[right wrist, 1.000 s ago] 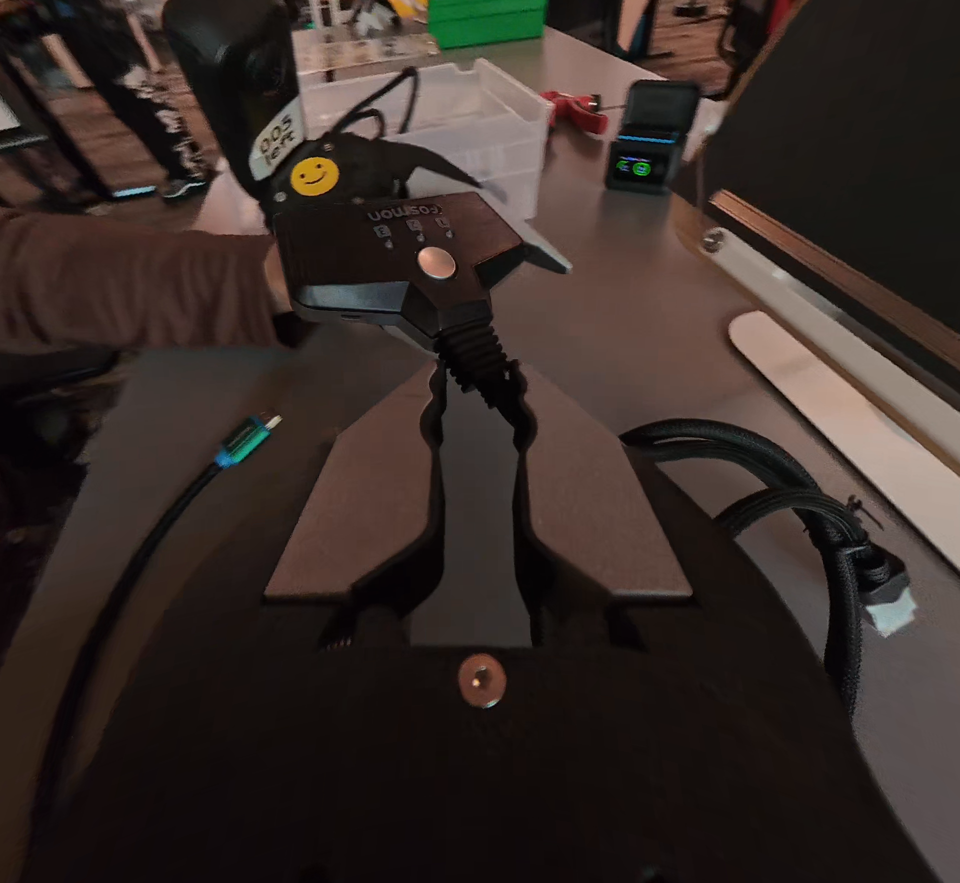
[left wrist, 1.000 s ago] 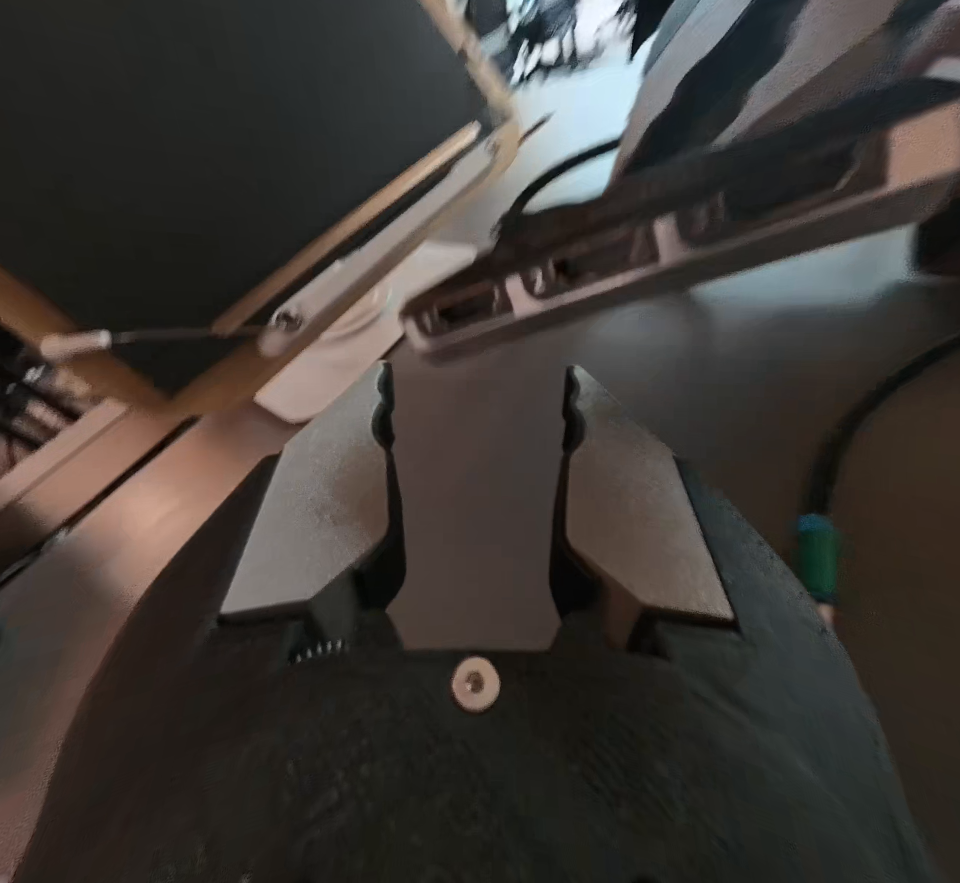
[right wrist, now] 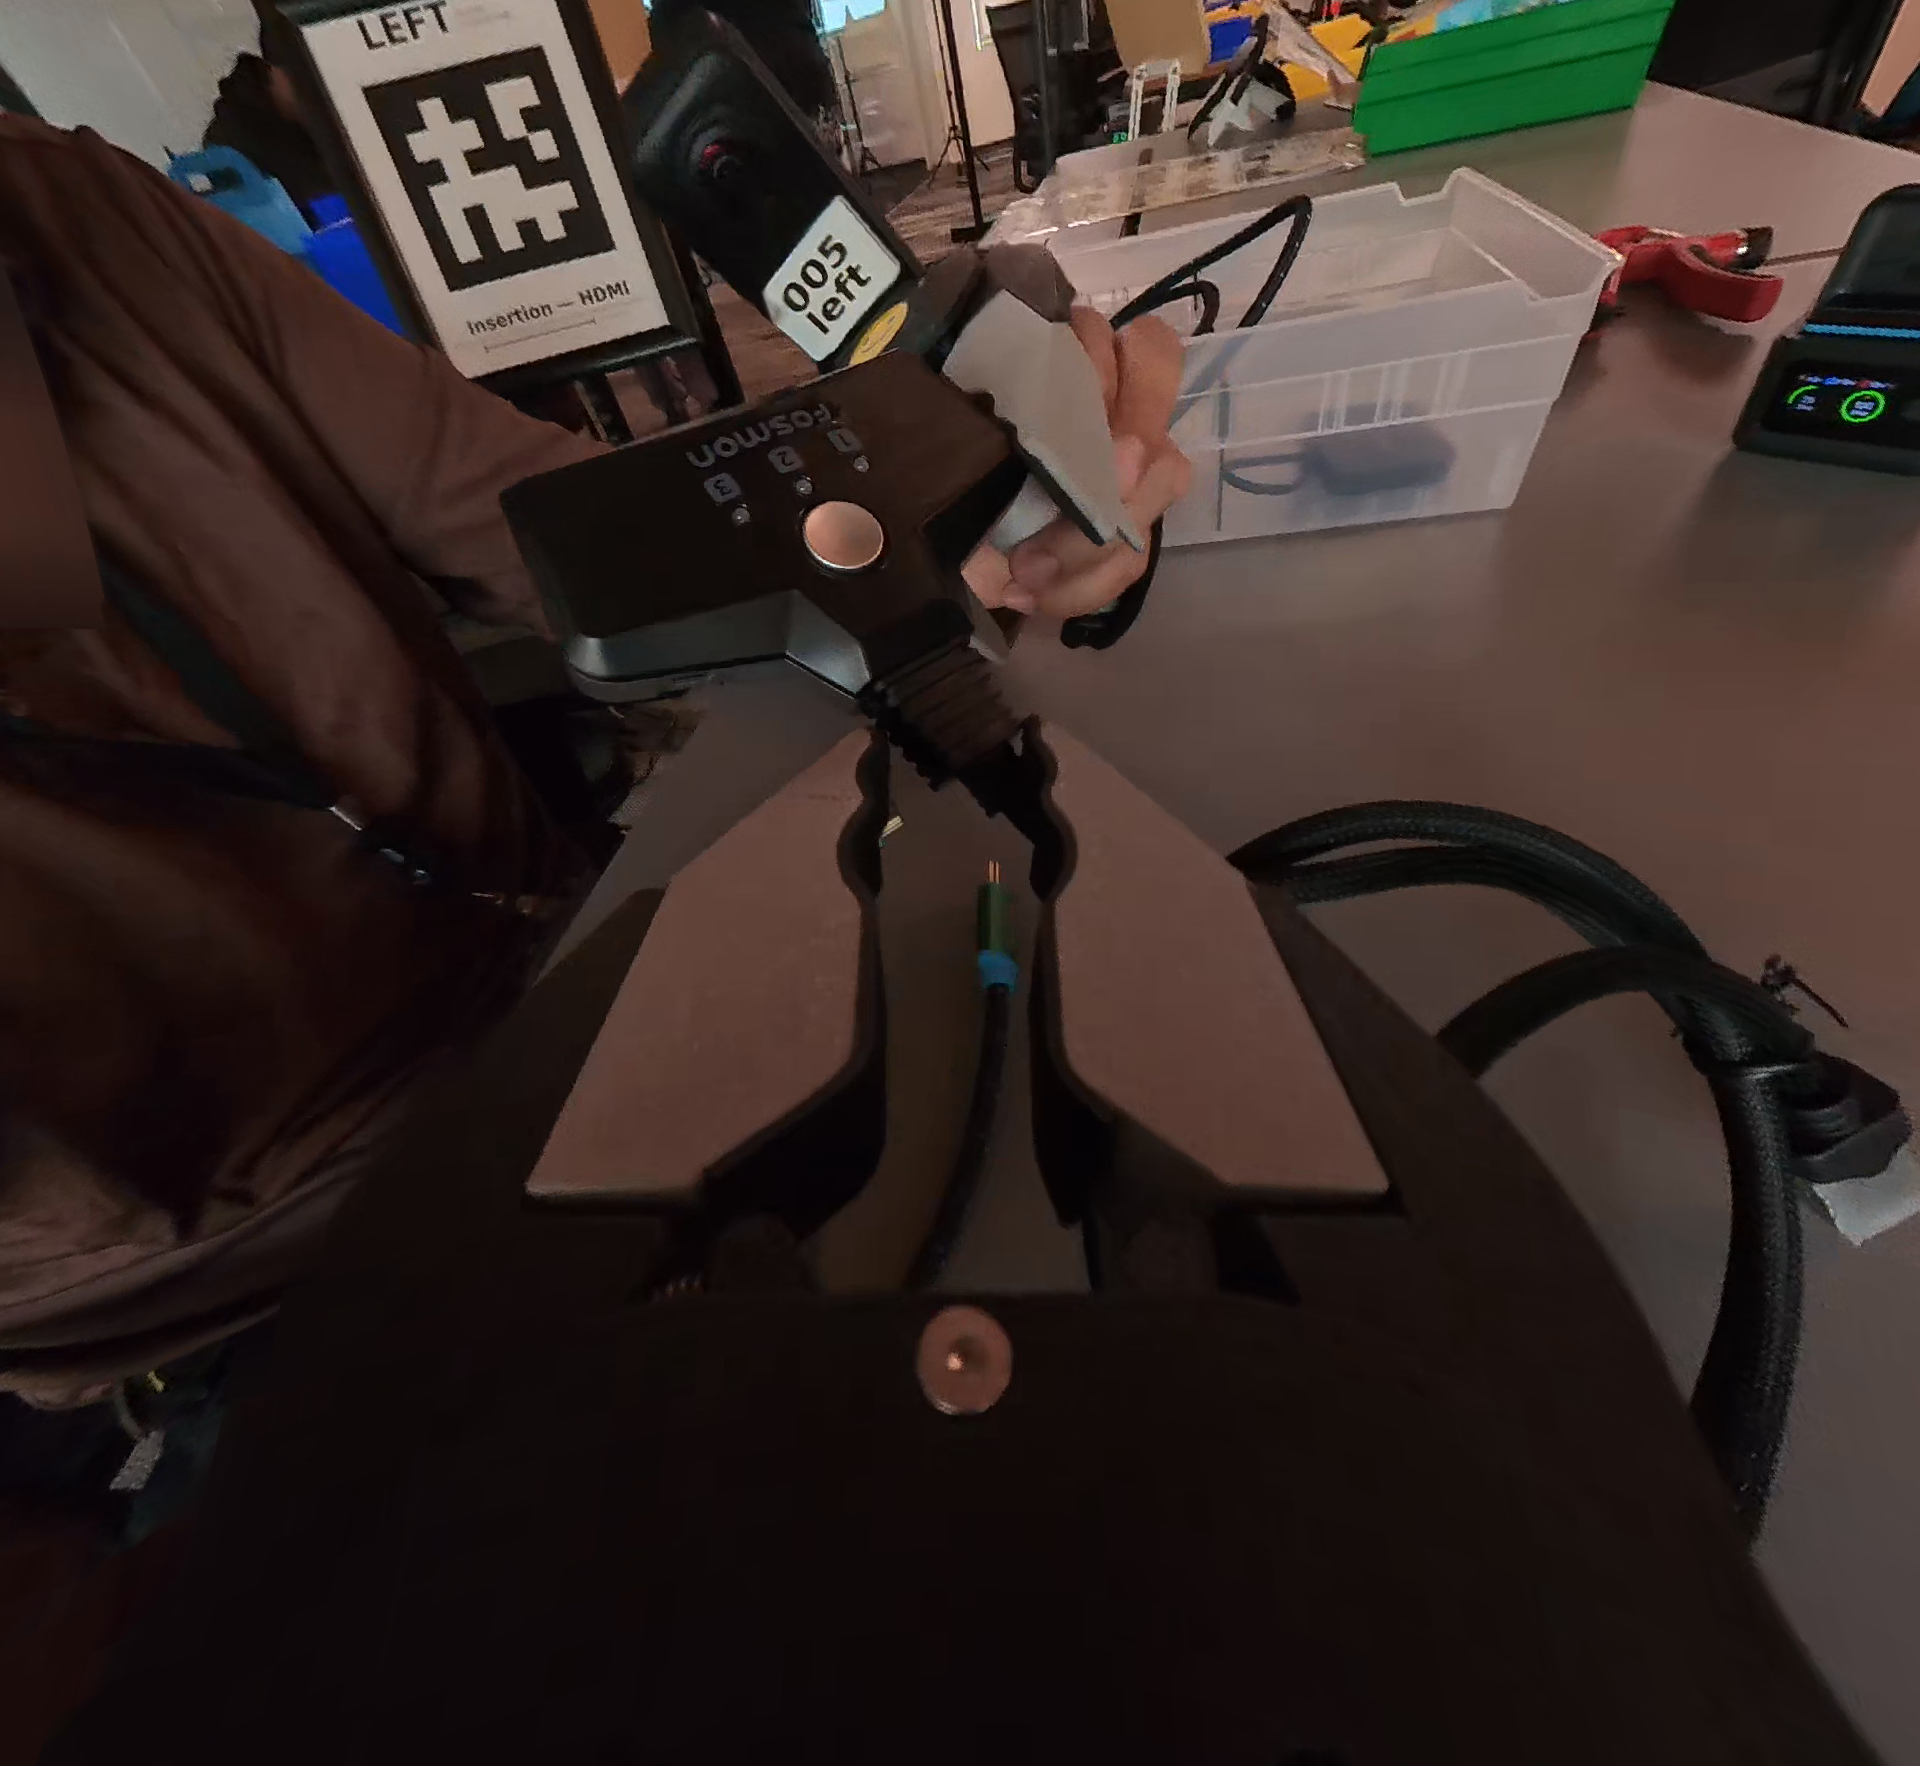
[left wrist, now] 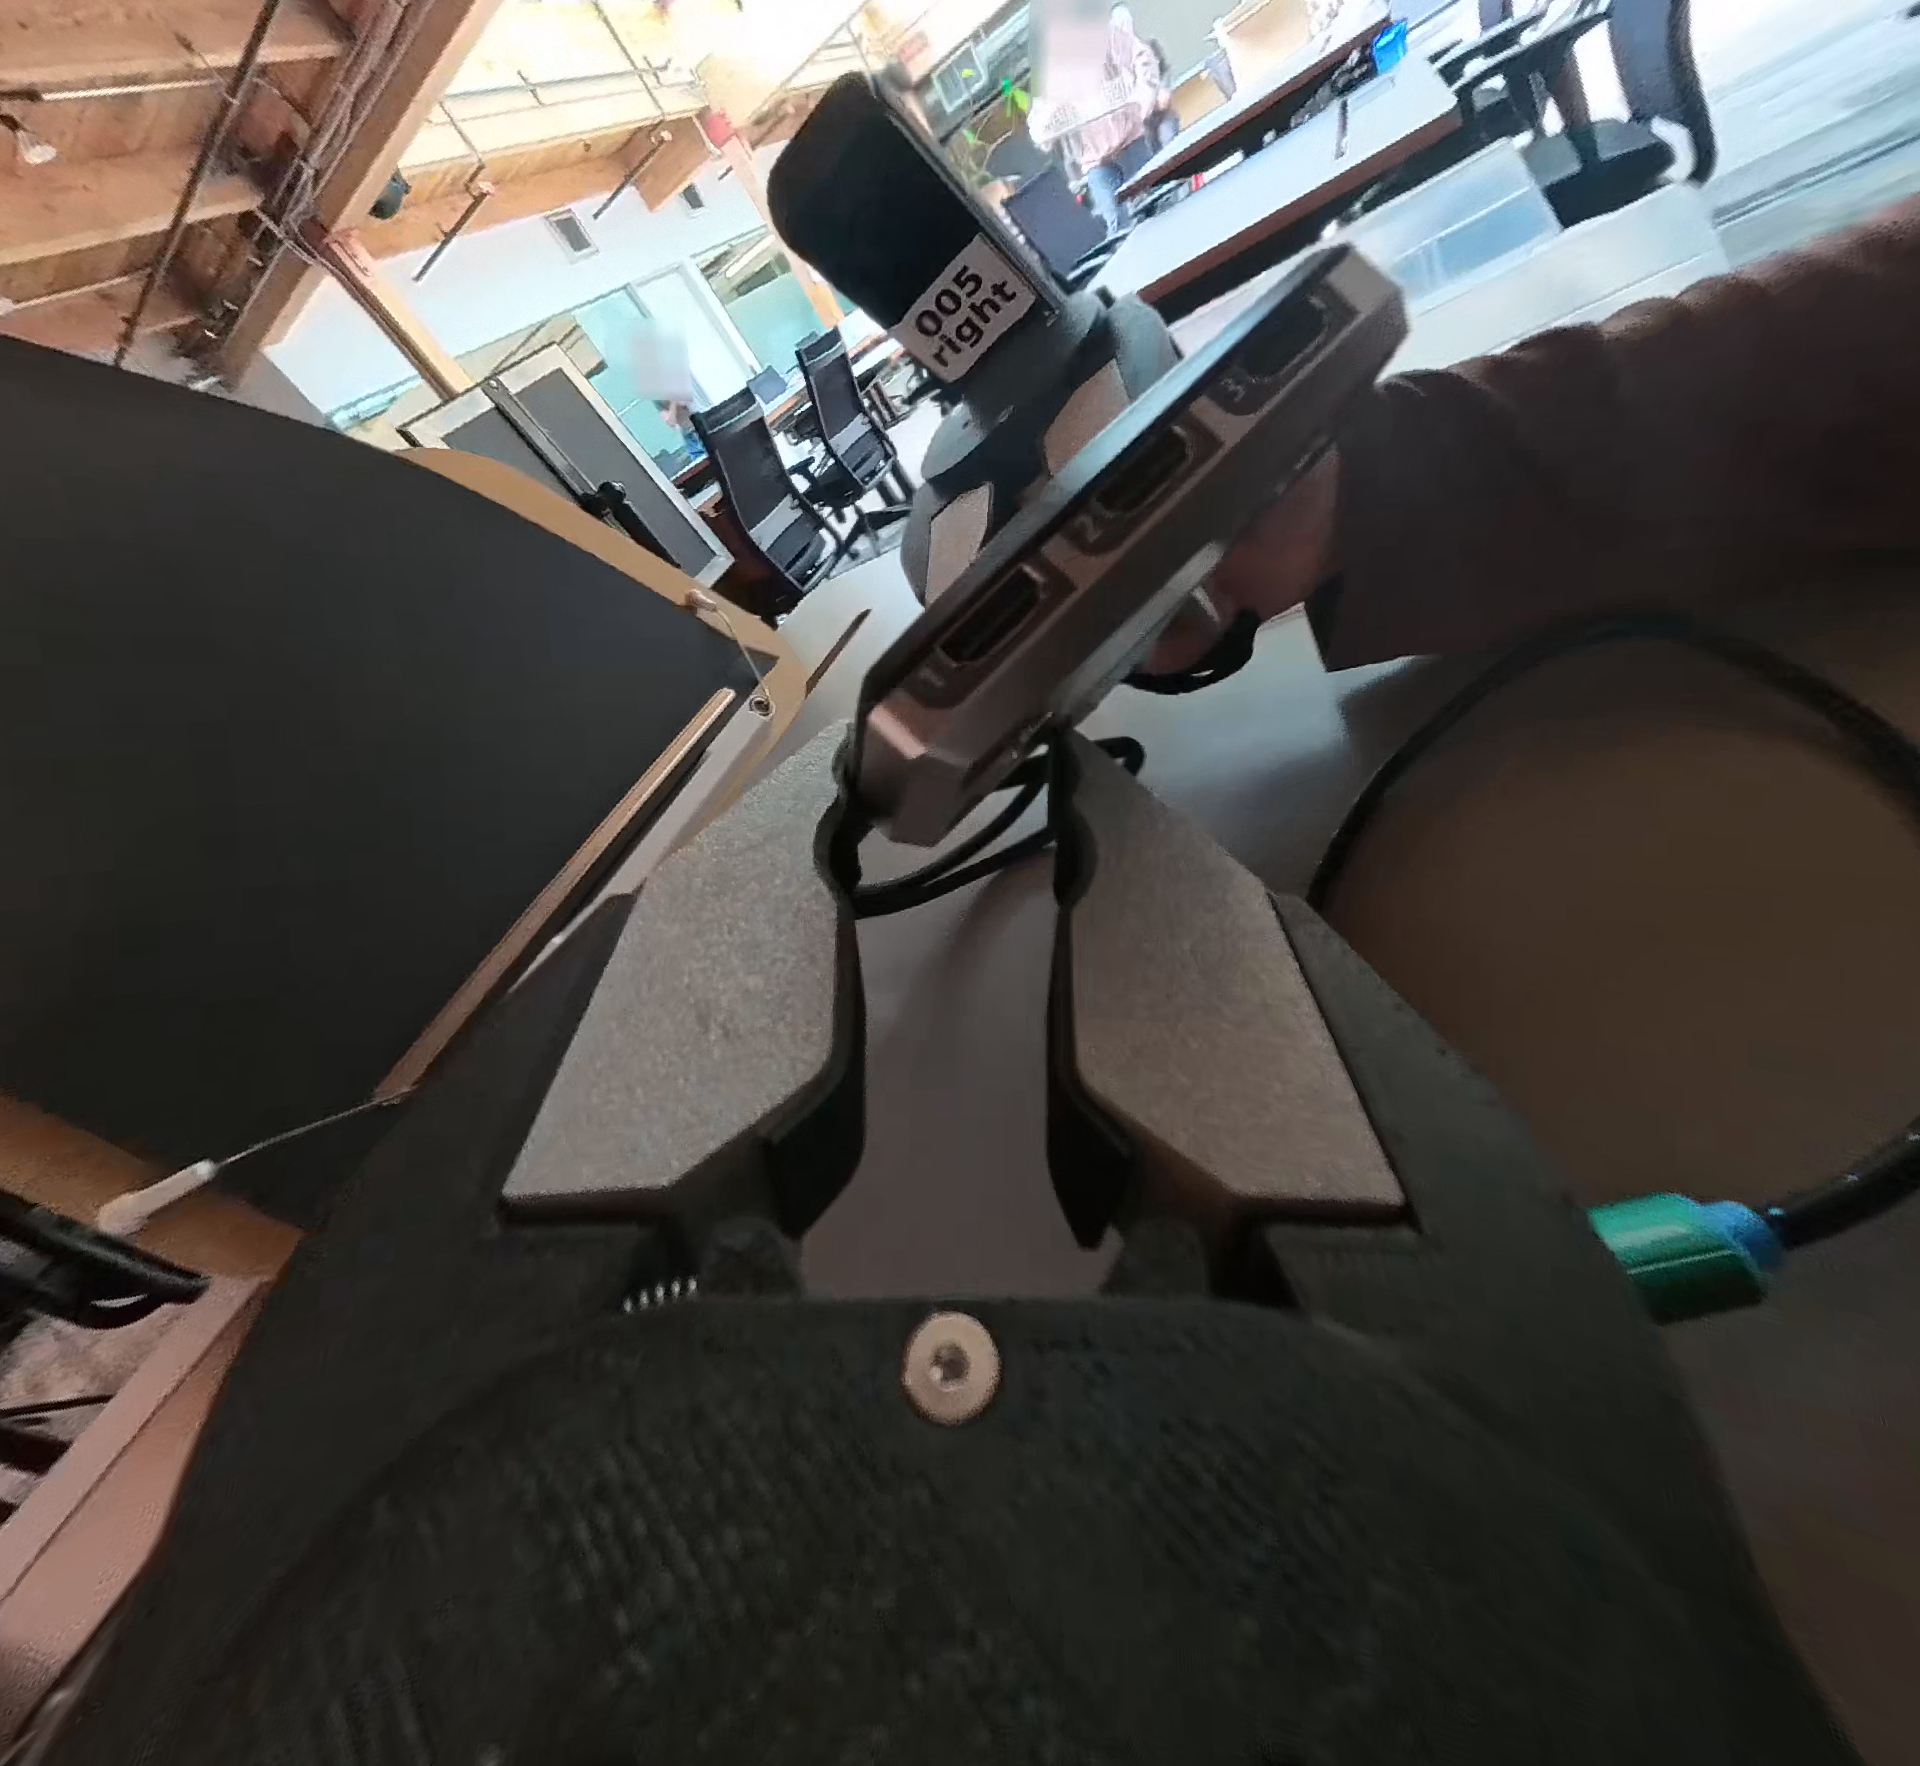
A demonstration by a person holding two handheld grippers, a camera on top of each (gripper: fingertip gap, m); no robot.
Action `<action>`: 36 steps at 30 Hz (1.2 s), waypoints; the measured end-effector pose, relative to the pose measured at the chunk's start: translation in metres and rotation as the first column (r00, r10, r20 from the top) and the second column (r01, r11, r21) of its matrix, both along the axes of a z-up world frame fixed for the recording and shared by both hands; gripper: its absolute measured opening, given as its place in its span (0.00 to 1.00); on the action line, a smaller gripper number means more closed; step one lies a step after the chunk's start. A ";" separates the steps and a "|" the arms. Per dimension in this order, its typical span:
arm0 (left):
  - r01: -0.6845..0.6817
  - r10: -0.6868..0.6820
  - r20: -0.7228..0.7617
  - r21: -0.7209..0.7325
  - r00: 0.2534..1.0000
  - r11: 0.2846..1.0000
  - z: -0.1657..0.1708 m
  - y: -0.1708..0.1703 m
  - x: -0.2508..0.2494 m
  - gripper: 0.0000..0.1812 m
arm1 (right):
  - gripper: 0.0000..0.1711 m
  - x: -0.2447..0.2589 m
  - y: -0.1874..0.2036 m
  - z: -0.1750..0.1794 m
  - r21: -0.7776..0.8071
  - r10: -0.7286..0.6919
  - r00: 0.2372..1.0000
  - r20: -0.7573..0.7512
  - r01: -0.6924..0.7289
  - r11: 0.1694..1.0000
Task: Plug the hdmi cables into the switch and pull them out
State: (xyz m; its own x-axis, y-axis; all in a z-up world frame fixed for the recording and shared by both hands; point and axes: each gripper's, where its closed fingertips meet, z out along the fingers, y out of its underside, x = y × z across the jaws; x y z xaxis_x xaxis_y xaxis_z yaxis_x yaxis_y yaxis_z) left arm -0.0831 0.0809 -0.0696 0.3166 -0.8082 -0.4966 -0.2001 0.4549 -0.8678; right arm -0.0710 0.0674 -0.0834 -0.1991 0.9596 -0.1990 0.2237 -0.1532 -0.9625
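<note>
The flat black switch box with one round silver button point(right wrist: 769, 521) is held above the grey desk point(right wrist: 1558, 677). The right tongs point(right wrist: 961, 766) grip its ribbed cable collar point(right wrist: 940, 708); the left tongs point(left wrist: 956, 781) clamp one corner. Only the left view shows its three empty ports point(left wrist: 1138, 480). The green-tipped black cable point(left wrist: 1678, 1259) lies unplugged, partly hidden.

You found print on five surfaces; its wording is not reproduced here:
- a white sticker point(left wrist: 971, 319) on the black camera, left wrist view
- a matching sticker point(right wrist: 826, 282), right wrist view
- the switch point(right wrist: 748, 521) top
- a framed sign point(right wrist: 478, 158)
- a lit device screen point(right wrist: 1839, 402)
</note>
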 end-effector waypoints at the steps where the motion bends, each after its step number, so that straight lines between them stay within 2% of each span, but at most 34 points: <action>1: -0.013 0.013 -0.010 0.017 1.000 1.000 -0.001 0.001 0.000 0.19 | 0.13 0.000 0.000 -0.001 0.003 -0.002 1.000 0.008 0.002 1.000; 4: -0.086 0.088 -0.034 0.058 0.995 0.995 -0.005 0.010 0.000 0.23 | 0.13 -0.001 0.005 -0.006 0.017 -0.038 0.999 0.034 0.037 0.999; 8: -0.060 0.070 -0.103 0.103 0.992 0.993 -0.015 0.004 0.004 0.25 | 0.13 0.000 0.000 -0.020 -0.011 0.000 0.995 0.103 0.001 1.000; 11: -0.096 0.121 -0.143 0.168 0.982 0.981 -0.017 0.008 0.001 0.17 | 0.14 0.001 0.002 -0.022 -0.032 0.002 0.994 0.112 0.001 1.000; 17: -0.182 0.215 -0.158 0.203 0.964 0.962 -0.020 0.023 -0.004 0.14 | 0.14 0.002 0.010 -0.021 -0.033 -0.035 0.994 0.101 0.038 0.999; 32: -0.194 0.230 -0.165 0.206 0.959 0.959 -0.021 0.025 -0.005 0.14 | 0.14 0.002 0.009 -0.021 -0.039 -0.032 0.995 0.092 0.036 0.999; 36: -0.118 0.137 -0.129 0.147 0.982 0.982 -0.017 0.012 -0.001 0.19 | 0.13 0.003 0.004 -0.014 -0.044 -0.004 0.998 0.055 0.006 0.999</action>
